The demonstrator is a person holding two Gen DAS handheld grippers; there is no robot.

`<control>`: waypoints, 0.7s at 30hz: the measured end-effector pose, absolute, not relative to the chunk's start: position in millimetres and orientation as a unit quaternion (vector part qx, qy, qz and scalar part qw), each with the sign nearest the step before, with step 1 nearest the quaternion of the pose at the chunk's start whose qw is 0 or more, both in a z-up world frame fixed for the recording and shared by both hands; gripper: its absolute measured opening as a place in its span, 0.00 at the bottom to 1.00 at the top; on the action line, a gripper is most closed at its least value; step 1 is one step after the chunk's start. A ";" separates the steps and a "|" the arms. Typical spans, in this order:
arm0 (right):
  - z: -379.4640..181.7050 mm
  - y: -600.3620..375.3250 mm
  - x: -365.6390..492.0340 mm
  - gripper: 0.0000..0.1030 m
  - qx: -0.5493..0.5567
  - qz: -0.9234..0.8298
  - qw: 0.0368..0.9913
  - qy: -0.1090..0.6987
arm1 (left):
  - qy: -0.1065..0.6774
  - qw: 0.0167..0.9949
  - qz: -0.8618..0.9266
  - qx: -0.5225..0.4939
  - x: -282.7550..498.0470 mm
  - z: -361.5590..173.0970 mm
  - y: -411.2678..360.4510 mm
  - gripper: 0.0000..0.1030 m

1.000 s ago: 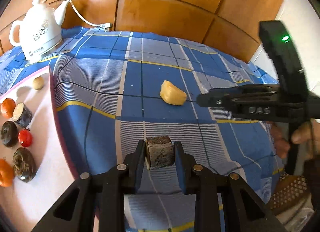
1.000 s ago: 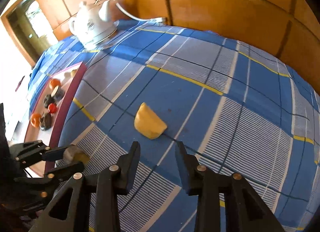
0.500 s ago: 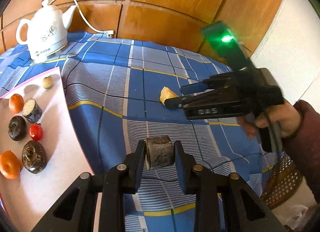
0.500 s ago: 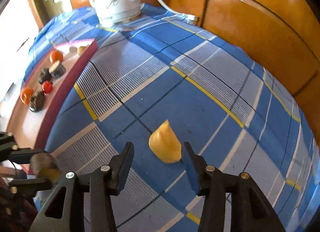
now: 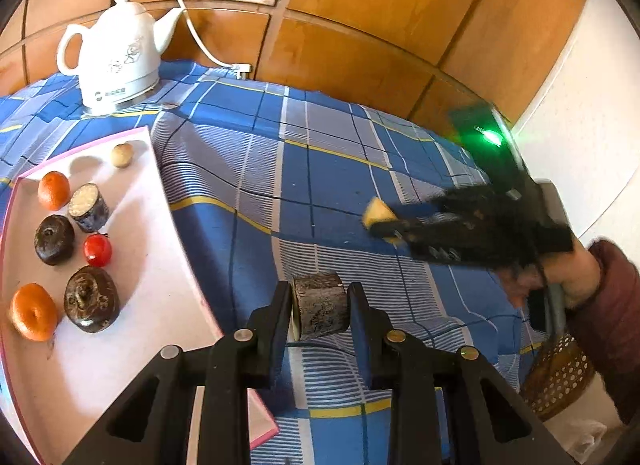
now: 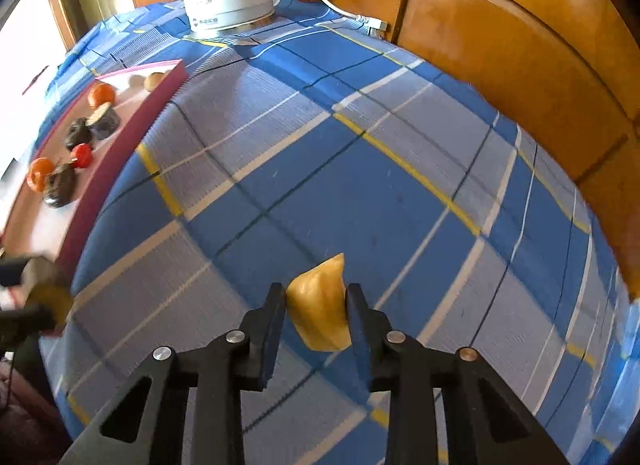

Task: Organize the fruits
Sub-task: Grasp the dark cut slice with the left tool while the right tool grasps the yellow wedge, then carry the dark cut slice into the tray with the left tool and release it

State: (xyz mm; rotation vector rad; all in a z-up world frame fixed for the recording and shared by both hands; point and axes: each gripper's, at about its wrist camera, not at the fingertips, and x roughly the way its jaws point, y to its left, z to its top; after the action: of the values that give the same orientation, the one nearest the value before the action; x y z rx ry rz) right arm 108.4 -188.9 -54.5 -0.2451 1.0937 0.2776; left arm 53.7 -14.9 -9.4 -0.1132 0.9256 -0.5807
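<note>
Left gripper (image 5: 319, 307) clamps brown chunk (image 5: 318, 304), right gripper (image 6: 316, 315) grips yellow piece (image 6: 320, 305) — next: carry to tray (image 5: 160, 225), frame left.

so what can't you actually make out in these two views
- Yellow fruit piece, left wrist view: mostly hidden behind the blurred right tongs.
- Whether that piece still touches the cloth, right wrist view: its underside is hidden.
- Left tongs, right wrist view: blurred and cut off by the left edge.
- Kettle print, left wrist view: too small to read.
- Wicker basket, left wrist view: contents hidden by the person's sleeve.
</note>
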 end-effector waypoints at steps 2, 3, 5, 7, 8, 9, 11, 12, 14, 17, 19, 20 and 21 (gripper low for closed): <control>-56.8 -191.6 96.1 0.30 -0.106 0.143 0.833 0.524 | 0.438 0.855 -0.272 -0.056 52.4 -8.3 -12.3 0.28; -57.3 -189.8 91.2 0.30 -0.106 0.146 0.832 0.525 | 0.437 0.857 -0.268 -0.056 51.7 -7.6 -11.1 0.28; -62.1 -188.8 82.7 0.30 -0.113 0.151 0.833 0.520 | 0.436 0.859 -0.263 -0.055 50.6 -6.8 -9.9 0.28; -61.8 -189.0 78.4 0.30 -0.109 0.150 0.839 0.511 | 0.435 0.862 -0.253 -0.052 48.6 -5.6 -8.3 0.28; -61.8 -190.2 78.8 0.30 -0.103 0.151 0.841 0.510 | 0.435 0.864 -0.251 -0.050 48.1 -5.6 -7.6 0.28; -61.9 -191.1 79.5 0.30 -0.100 0.153 0.841 0.509 | 0.433 0.866 -0.246 -0.047 46.9 -5.0 -6.7 0.28; -61.8 -193.2 79.0 0.30 -0.093 0.156 0.842 0.507 | 0.430 0.869 -0.241 -0.043 44.8 -4.2 -5.0 0.28; -61.3 -193.6 78.5 0.30 -0.092 0.159 0.842 0.507 | 0.430 0.870 -0.238 -0.042 43.9 -3.8 -3.9 0.28; -60.7 -193.7 79.1 0.30 -0.090 0.161 0.842 0.507 | 0.430 0.871 -0.233 -0.040 42.2 -3.6 -1.2 0.28; -60.0 -193.1 79.8 0.30 -0.091 0.162 0.842 0.507 | 0.431 0.872 -0.228 -0.038 41.3 -3.7 -0.2 0.28; -59.8 -192.4 79.6 0.30 -0.096 0.162 0.842 0.506 | 0.432 0.872 -0.225 -0.038 41.1 -4.2 0.6 0.28; -60.5 -192.2 80.3 0.30 -0.098 0.162 0.842 0.505 | 0.433 0.872 -0.224 -0.038 41.5 -4.3 0.3 0.28; -60.8 -191.8 80.3 0.30 -0.100 0.163 0.841 0.505 | 0.433 0.873 -0.223 -0.038 41.7 -4.5 0.6 0.28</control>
State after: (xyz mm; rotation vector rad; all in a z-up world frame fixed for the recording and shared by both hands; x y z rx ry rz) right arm 80.3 -191.8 -60.8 -0.2116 1.0677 0.3451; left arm 41.7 0.6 -4.5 -0.0801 0.9045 -0.4665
